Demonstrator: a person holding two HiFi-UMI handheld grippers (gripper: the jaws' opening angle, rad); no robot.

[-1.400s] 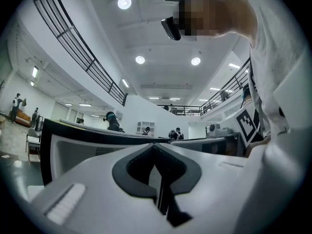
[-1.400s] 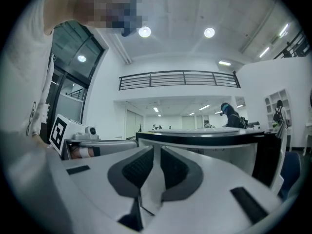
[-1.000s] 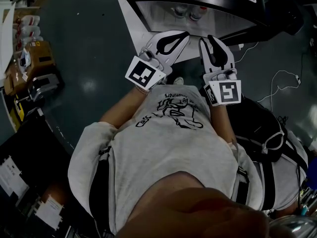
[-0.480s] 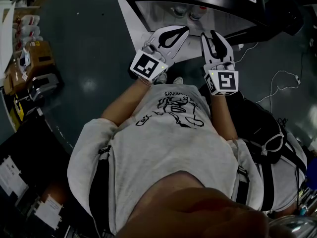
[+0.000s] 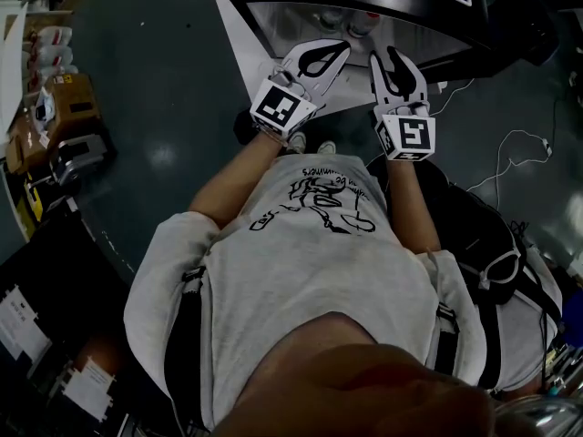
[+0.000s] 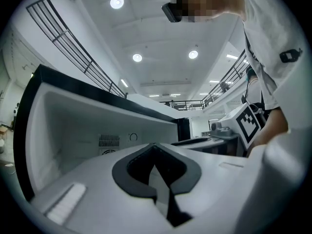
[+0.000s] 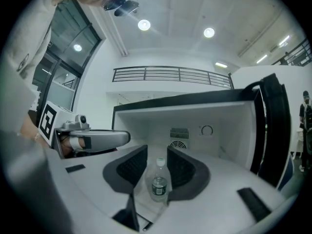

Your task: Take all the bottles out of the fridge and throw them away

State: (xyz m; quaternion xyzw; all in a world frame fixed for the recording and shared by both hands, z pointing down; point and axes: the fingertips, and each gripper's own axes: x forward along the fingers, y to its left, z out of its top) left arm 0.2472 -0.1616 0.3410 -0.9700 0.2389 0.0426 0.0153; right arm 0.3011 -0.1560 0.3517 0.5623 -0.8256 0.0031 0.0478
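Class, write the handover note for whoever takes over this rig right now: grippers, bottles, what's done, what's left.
Left gripper: shut, empty.
Right gripper: jaws apart, just been opening; a bottle stands framed between them, ungripped.
Bottles: at least two inside the open fridge.
Done: fridge open, no bottle held.
Left: grip each bottle, lift it out, bin it.

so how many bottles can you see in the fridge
2 bottles, side by side inside the fridge in the head view: one on the left, one on the right. The right gripper view shows only one; others may be hidden.
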